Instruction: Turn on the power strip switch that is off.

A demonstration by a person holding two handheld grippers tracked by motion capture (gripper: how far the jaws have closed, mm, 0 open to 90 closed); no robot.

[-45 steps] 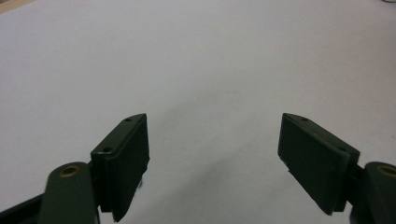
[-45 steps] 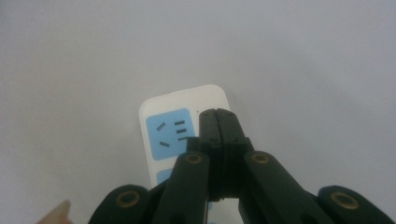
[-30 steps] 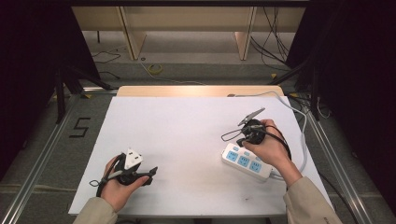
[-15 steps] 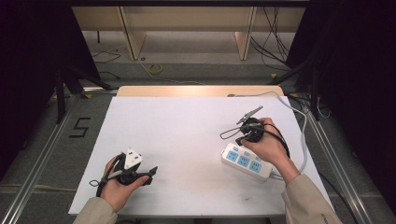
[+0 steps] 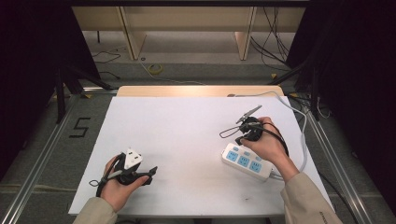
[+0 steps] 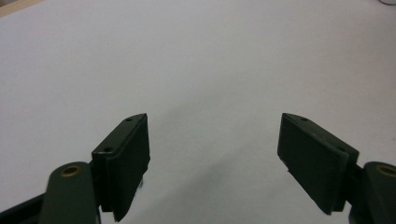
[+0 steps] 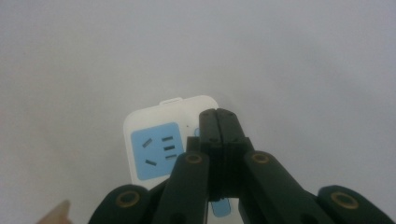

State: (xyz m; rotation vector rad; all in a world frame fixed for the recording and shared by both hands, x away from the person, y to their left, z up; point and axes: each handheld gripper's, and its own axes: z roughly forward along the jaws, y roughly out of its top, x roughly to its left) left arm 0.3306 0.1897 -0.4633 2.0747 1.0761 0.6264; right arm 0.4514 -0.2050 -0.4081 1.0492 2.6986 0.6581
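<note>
While the left gripper [image 6: 215, 158] rests near the front left of the white table [image 5: 187, 135] with jaws spread and nothing between them, the right gripper [image 7: 218, 121] hangs directly over the power strip [image 5: 246, 161], jaws pressed together on nothing, likely poised to press it. Count: one strip at the table's right, three blue sockets, two grippers.

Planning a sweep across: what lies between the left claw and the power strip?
Nothing: the high view shows bare white tabletop between left claw and power strip.
</note>
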